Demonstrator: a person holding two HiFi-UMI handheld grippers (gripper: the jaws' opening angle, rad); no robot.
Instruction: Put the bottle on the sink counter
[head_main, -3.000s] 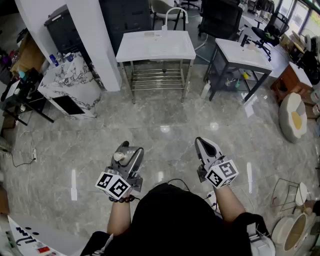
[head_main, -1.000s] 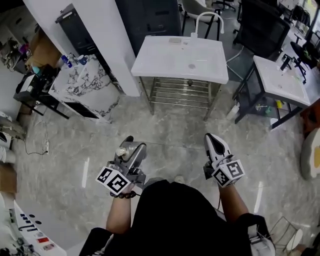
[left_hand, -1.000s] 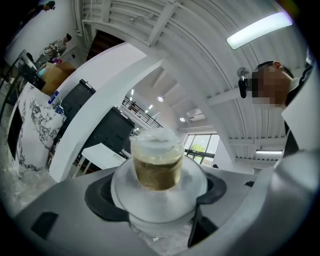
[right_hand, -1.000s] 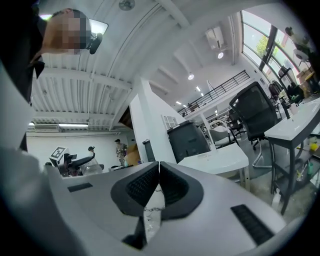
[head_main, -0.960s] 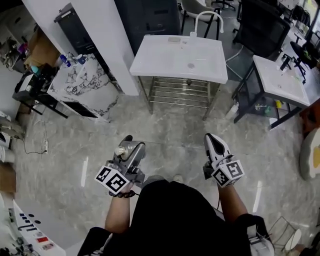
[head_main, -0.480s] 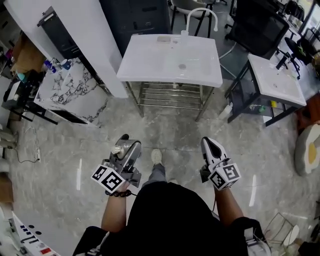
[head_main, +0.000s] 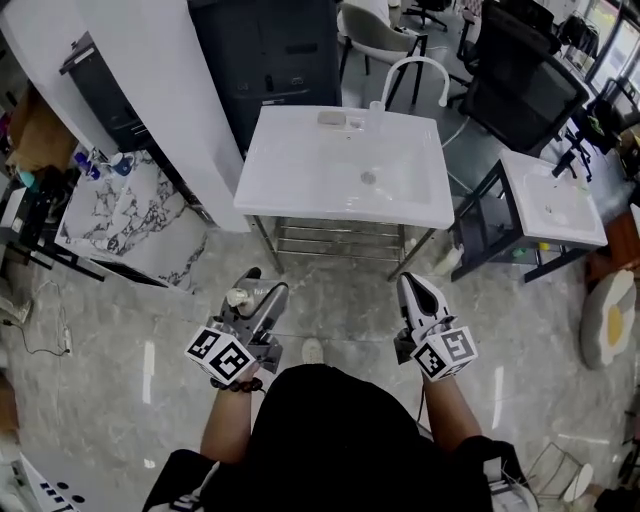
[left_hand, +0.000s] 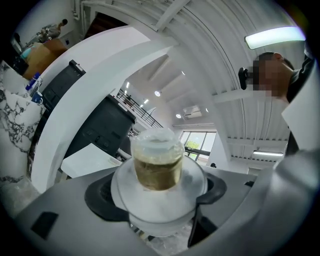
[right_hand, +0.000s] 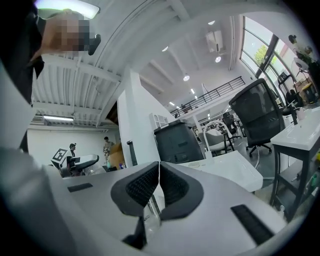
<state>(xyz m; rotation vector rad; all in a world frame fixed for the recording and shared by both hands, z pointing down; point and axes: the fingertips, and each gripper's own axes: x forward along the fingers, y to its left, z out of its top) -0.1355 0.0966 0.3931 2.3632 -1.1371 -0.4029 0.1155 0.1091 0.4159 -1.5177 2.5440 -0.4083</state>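
Left gripper (head_main: 258, 290) stands with its jaws wide and closed on the bottle (left_hand: 157, 167), one dark pad pressing on each side of the round, pale body. In the left gripper view the bottle fills the space between the jaws, and its upper part is clear, with something yellowish-brown inside and a whitish cap on top. In the head view the capped end shows at the left side of this gripper, above the grey marble floor (head_main: 100, 330) and well apart from the sink counter (head_main: 300, 170). Right gripper (head_main: 415, 290) has its jaws pressed together, pad against pad, with nothing between them. Both grippers are held level in front of the person, who wears a dark top (head_main: 330, 430), and one shoe (head_main: 312, 350) shows on the floor between the two arms. The sink counter is white, stands straight ahead of the grippers on a metal frame with a slatted shelf (head_main: 340, 240), and carries a curved white faucet (head_main: 415, 70) at its far edge. To its left stand a white pillar (head_main: 170, 90) and a marble-patterned cabinet (head_main: 120, 215). To its right is a second white sink table (head_main: 550, 200), and behind that a black office chair (head_main: 520, 80).
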